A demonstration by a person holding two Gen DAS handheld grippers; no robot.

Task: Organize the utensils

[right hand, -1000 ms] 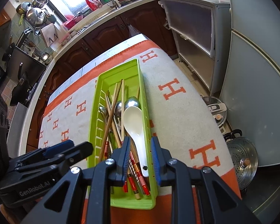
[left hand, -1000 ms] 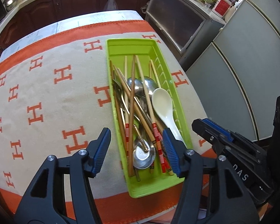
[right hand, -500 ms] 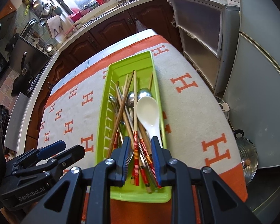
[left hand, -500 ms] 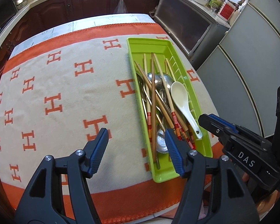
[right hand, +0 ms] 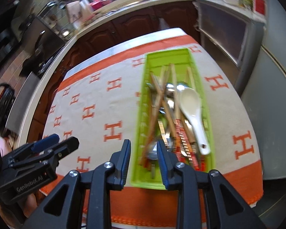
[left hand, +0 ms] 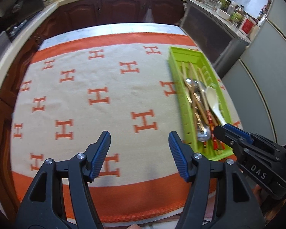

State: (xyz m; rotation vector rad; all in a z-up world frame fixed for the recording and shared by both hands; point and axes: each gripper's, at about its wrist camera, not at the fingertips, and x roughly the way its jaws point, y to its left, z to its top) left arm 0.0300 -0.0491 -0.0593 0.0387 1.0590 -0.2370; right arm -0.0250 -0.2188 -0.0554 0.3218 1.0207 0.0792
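Note:
A lime-green tray [left hand: 185, 114] [right hand: 141, 126] lies on the right part of the table. It holds a white ceramic spoon [left hand: 214, 100] [right hand: 193, 105], several wooden chopsticks [right hand: 168, 112] with red-striped ends, and metal spoons [left hand: 203, 133]. My left gripper [left hand: 139, 135] hangs open and empty over bare cloth, left of the tray. My right gripper [right hand: 143, 143] hovers above the tray's near left corner. Its jaws are opening and nothing is between the pads. Each gripper shows in the other's view: the right gripper [left hand: 222, 129] side-on at the tray's near end, the left gripper [right hand: 66, 143] low at the left.
A beige cloth with orange H marks and orange borders [left hand: 104, 95] covers the table. Dark wood cabinets [left hand: 124, 9] and a counter run behind the table. A steel cabinet [right hand: 225, 38] and grey panels [left hand: 267, 66] stand close on the right.
Both grippers have swung left, so the tray sits further right in both views. The right jaws stand slightly wider apart. The utensils have not moved.

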